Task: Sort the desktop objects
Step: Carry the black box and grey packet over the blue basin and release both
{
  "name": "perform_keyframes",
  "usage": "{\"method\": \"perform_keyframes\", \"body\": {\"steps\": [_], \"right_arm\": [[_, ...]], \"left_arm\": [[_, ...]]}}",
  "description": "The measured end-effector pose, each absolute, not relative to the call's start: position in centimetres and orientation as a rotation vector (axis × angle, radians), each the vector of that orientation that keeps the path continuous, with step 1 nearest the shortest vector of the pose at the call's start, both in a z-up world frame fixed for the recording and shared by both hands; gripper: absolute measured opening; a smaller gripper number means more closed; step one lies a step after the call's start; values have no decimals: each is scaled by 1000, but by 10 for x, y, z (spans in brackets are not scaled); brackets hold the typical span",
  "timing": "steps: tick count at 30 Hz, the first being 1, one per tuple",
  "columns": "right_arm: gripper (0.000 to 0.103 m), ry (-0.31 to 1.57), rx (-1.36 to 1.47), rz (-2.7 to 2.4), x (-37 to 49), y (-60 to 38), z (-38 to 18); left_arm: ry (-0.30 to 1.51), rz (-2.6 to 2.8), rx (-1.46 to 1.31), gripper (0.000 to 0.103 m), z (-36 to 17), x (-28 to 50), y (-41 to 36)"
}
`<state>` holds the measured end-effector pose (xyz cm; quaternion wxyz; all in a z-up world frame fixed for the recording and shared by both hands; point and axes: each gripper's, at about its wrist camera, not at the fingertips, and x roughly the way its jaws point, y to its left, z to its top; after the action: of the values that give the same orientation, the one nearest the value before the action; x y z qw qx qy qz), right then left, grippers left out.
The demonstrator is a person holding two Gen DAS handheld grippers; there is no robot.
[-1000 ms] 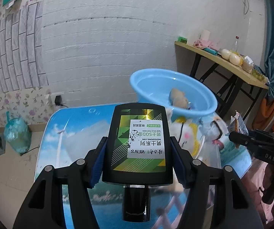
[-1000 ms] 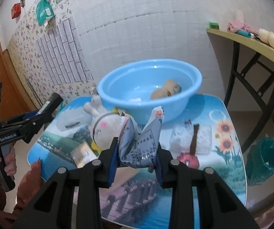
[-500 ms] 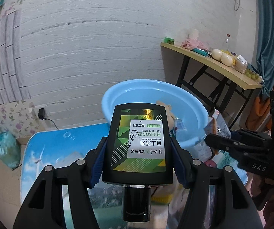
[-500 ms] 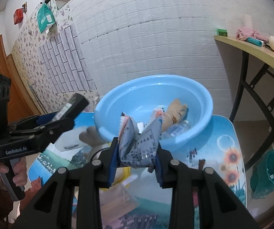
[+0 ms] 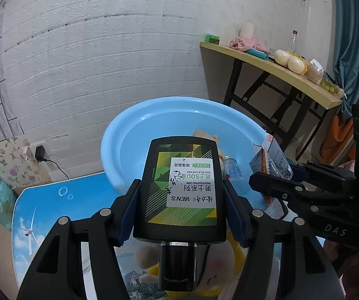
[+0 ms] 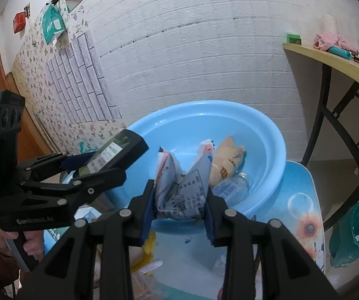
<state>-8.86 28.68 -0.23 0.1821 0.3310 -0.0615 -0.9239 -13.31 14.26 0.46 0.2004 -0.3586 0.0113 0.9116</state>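
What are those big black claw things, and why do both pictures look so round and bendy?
They are grabbing tools a person holds, one in each hand. Each carries a small round-eyed camera looking along its jaws, which bends the picture. One picture comes from the left gripper, squeezing a black lotion bottle. The other comes from the right gripper, squeezing a crinkly snack packet. Ahead, a blue basin sits on a picture-covered table. Inside lie a tan plush toy and a clear plastic bottle.
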Motion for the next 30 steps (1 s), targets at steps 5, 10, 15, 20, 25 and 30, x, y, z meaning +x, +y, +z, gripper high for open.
{"method": "perform_keyframes", "body": {"steps": [5,10,15,20,25,30], "right_arm": [[40,-191,964,-2611,-92,287,-9],[44,-172,962,-2617,-92,283,-7],[46,-169,962,-2622,-87,283,-5],[46,-151,955,-2632,-81,286,-4],[46,-129,945,-2654,-68,288,-1],[50,-134,1004,-2663,-58,290,-8]], "left_arm": [[30,2548,-981,63,4,-131,143],[42,2558,-952,63,10,-126,142],[32,2567,-958,63,12,-119,136],[30,2587,-967,63,11,-109,126],[11,2604,-1000,69,6,-95,109],[-4,2611,-1048,82,-5,-80,93]]}}
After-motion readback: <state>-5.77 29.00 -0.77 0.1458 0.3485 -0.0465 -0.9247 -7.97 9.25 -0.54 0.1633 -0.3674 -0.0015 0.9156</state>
